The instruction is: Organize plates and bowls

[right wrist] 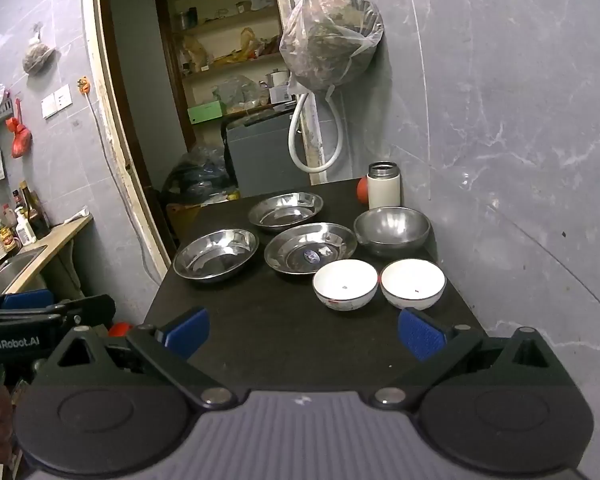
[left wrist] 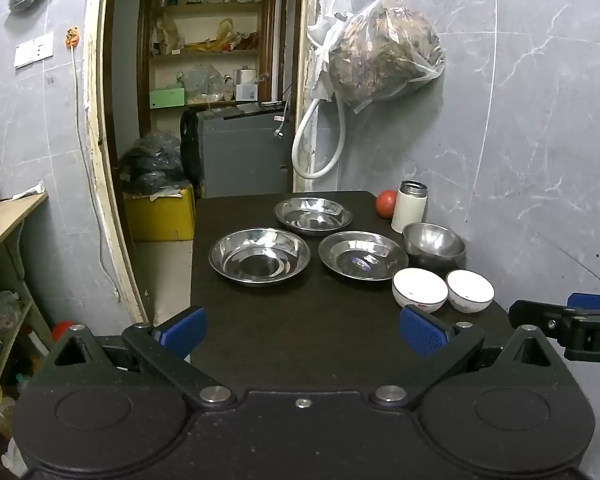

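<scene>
I hold left gripper [left wrist: 302,334] jaws wide, empty | right gripper [right wrist: 304,334] same | steel plates [left wrist: 259,255], white bowls [right wrist: 345,284] on bench [right wrist: 284,344]

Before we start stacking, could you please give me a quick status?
Left tongs and right tongs open, empty. Three steel plates, steel bowl, two white bowls unstacked. Flask behind; nothing blocking.

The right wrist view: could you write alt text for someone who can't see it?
A dark table holds three shallow steel plates, a steel bowl and two white bowls, all apart and unstacked. The open right gripper hovers at the near edge, empty. A white flask stands at the back by the grey wall.
</scene>
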